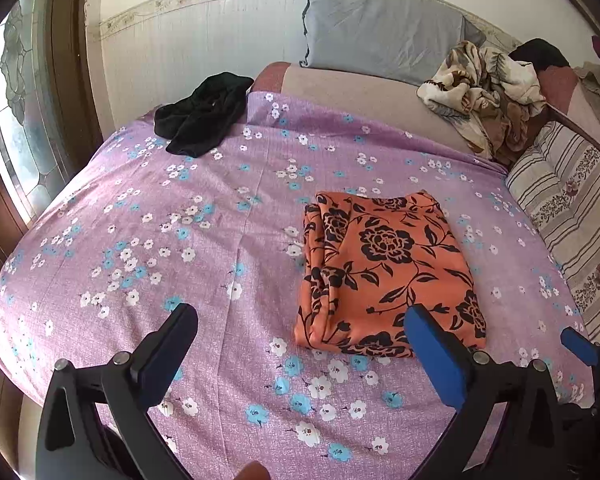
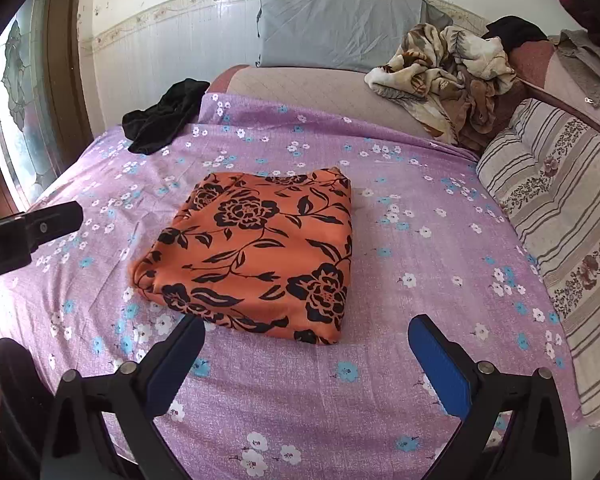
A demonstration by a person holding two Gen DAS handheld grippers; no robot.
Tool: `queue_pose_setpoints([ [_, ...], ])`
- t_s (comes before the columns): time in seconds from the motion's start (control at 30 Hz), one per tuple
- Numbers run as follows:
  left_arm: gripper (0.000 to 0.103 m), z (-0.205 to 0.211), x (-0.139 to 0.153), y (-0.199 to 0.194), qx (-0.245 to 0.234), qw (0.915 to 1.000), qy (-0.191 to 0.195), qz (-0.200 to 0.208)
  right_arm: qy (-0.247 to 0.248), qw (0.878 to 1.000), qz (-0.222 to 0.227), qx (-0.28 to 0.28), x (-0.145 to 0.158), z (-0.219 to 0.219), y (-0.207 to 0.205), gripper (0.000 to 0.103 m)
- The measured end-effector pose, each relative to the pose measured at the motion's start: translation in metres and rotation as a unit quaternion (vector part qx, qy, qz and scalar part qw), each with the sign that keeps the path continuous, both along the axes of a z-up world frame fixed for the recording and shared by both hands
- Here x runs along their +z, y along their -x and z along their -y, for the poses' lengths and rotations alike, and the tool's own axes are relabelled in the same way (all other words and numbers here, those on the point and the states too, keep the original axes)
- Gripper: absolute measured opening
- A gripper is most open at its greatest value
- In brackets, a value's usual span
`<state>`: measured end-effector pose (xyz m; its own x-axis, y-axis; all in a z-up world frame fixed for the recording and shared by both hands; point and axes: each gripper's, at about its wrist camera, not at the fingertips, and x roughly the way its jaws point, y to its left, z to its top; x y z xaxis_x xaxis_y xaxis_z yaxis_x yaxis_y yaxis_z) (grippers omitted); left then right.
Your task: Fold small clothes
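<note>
An orange garment with black flowers (image 1: pixel 388 268) (image 2: pixel 256 256) lies folded into a neat rectangle on the purple flowered bedsheet (image 1: pixel 204 240) (image 2: pixel 420 240). My left gripper (image 1: pixel 300 320) hovers open in front of the sheet, its right finger near the garment's near edge, nothing between the fingers. My right gripper (image 2: pixel 306 332) is open too, held just before the garment's near edge and apart from it. A crumpled black garment (image 1: pixel 204 116) (image 2: pixel 162 118) lies at the far left corner of the sheet. The left gripper's tip shows at the left edge of the right wrist view.
A grey pillow (image 1: pixel 380 32) (image 2: pixel 336 24) leans on the back wall. A crumpled beige flowered blanket (image 1: pixel 488 96) (image 2: pixel 444 72) lies at the back right, a striped cushion (image 1: pixel 572 216) (image 2: pixel 560 208) along the right side. A stained-glass window (image 1: pixel 16 100) is at the left.
</note>
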<state>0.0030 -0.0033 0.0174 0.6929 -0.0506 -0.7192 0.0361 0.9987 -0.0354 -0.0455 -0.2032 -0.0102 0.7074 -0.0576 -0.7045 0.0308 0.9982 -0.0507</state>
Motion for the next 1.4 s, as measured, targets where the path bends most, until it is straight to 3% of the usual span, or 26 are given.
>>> queue_pose_setpoints([
  [1.4,0.102,0.029,-0.011,-0.025,-0.032,0.9989,-0.025,-0.022,0.007,1.000,-0.005,-0.002,0.005,0.002,-0.022,0.103],
])
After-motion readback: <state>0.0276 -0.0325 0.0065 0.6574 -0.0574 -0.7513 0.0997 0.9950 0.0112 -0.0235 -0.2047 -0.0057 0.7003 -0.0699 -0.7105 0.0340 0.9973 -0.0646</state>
